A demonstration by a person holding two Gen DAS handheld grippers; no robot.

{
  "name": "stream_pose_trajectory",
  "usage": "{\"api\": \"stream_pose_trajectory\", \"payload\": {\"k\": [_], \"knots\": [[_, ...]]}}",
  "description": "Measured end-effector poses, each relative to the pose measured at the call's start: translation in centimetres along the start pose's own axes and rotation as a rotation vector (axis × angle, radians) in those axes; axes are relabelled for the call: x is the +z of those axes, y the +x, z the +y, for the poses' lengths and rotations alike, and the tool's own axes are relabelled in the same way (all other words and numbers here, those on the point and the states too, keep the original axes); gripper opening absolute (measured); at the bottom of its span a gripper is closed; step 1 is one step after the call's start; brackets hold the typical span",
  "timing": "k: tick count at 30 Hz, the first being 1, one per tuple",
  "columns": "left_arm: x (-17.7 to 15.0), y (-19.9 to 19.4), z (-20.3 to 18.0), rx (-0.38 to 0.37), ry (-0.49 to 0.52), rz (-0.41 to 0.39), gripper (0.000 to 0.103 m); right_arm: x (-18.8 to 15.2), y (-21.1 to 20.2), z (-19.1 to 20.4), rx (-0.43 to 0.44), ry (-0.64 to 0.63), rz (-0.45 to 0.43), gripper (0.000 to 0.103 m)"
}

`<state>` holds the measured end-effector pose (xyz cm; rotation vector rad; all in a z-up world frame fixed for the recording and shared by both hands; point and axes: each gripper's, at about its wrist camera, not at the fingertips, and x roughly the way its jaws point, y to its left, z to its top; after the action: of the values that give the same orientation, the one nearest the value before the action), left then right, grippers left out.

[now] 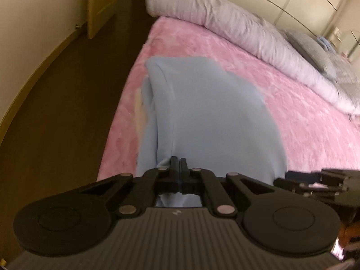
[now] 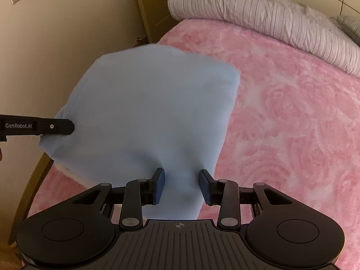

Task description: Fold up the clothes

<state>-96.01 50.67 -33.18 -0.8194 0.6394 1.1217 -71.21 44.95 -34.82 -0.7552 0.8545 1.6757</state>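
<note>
The pale blue, soft knit garment (image 2: 153,103) is lifted off the near part of the bed, draped and bunched between the two grippers, with its far end still trailing down toward the pink, plush, rose-patterned bedspread (image 2: 292,117). In the left wrist view a long seam or hem runs up the left side of the cloth, and a fold of it is gathered right at the fingertips. The left gripper (image 1: 179,164) has its black jaws pressed together on that gathered edge, pinching the blue fabric, which also shows through the gap behind the fingers. In the right wrist view the same gripper enters from the left edge as a black bar with white lettering, its tip buried in the garment's left side. The right gripper (image 2: 181,180) stands with its blue-padded fingers (image 2: 158,185) spread apart; a thick bunch of the blue cloth fills the space between them and seems to touch both pads, though whether they actually press it I cannot tell for certain. Beyond the garment, along the far side of the bed, lies a rolled, pale lilac-grey striped duvet (image 2: 270,15). To the left of the bed are a dark brown floor (image 1: 63,94), a cream wall (image 2: 67,22) and a yellowish wooden door (image 1: 101,2).
</note>
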Motion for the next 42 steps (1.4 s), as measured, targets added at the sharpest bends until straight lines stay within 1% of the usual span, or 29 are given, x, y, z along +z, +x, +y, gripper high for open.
{"api": "stream_pose_trajectory", "payload": {"k": [1, 2, 4, 5, 6, 8, 9, 12, 16, 18, 21, 24, 29, 32, 34, 37, 40, 42], "knots": [[0.2, -0.6, -0.5, 0.006, 0.006, -0.010, 0.004, 0.2, -0.5, -0.1, 0.000, 0.008, -0.010, 0.039], [0.2, -1.0, -0.9, 0.014, 0.006, -0.013, 0.010, 0.2, -1.4, -0.1, 0.014, 0.018, -0.037, 0.039], [-0.1, -1.4, -1.5, 0.033, -0.006, -0.007, 0.018, 0.0, -1.6, 0.1, 0.025, -0.006, -0.026, 0.039], [-0.4, -1.4, -1.7, 0.049, -0.021, 0.006, 0.018, -0.3, -0.9, 0.3, 0.020, -0.021, 0.022, 0.039], [-0.7, -1.3, -1.9, 0.066, -0.035, 0.018, 0.018, -0.7, -0.2, 0.3, 0.019, -0.019, 0.051, 0.039], [-0.6, -2.0, -2.7, 0.107, -0.062, 0.047, 0.018, -0.5, -0.2, 0.1, 0.024, 0.001, 0.076, 0.039], [-0.5, -2.8, -3.3, 0.127, -0.067, 0.051, 0.018, 0.1, -1.0, -0.1, 0.039, 0.019, 0.090, 0.039], [-0.1, -5.8, -5.6, 0.170, -0.053, 0.025, 0.025, 1.3, -4.7, -0.7, 0.114, 0.063, 0.053, 0.039], [0.1, -9.7, -8.8, 0.211, -0.045, 0.004, 0.032, 1.6, -9.8, -0.9, 0.158, 0.030, 0.042, 0.039], [-0.1, -11.2, -10.4, 0.234, -0.042, 0.006, 0.033, 1.5, -12.2, -1.0, 0.194, 0.013, 0.047, 0.039], [-0.7, -13.3, -12.8, 0.270, -0.035, 0.002, 0.034, 1.2, -14.8, -1.2, 0.209, -0.015, 0.062, 0.039], [-1.4, -15.2, -14.7, 0.293, -0.051, 0.006, 0.034, 1.1, -17.1, -1.5, 0.215, -0.021, 0.067, 0.039], [-2.2, -18.2, -17.4, 0.317, -0.067, 0.003, 0.035, 1.5, -21.2, -1.5, 0.189, -0.038, 0.016, 0.040], [-2.1, -19.6, -18.7, 0.350, -0.059, -0.016, 0.035, 1.7, -22.9, -1.5, 0.154, -0.036, -0.016, 0.042], [-2.0, -20.6, -19.7, 0.378, -0.051, -0.046, 0.037, 1.7, -24.0, -1.5, 0.129, -0.036, -0.035, 0.043], [-2.1, -21.7, -21.1, 0.428, -0.049, -0.104, 0.038, 1.7, -25.1, -1.6, 0.133, -0.042, -0.070, 0.043], [-2.6, -22.9, -22.7, 0.487, -0.046, -0.172, 0.038, 1.6, -26.0, -1.5, 0.140, -0.078, -0.105, 0.043], [-3.0, -23.4, -23.6, 0.503, -0.051, -0.193, 0.038, 1.6, -26.5, -1.7, 0.166, -0.105, -0.121, 0.043]]}}
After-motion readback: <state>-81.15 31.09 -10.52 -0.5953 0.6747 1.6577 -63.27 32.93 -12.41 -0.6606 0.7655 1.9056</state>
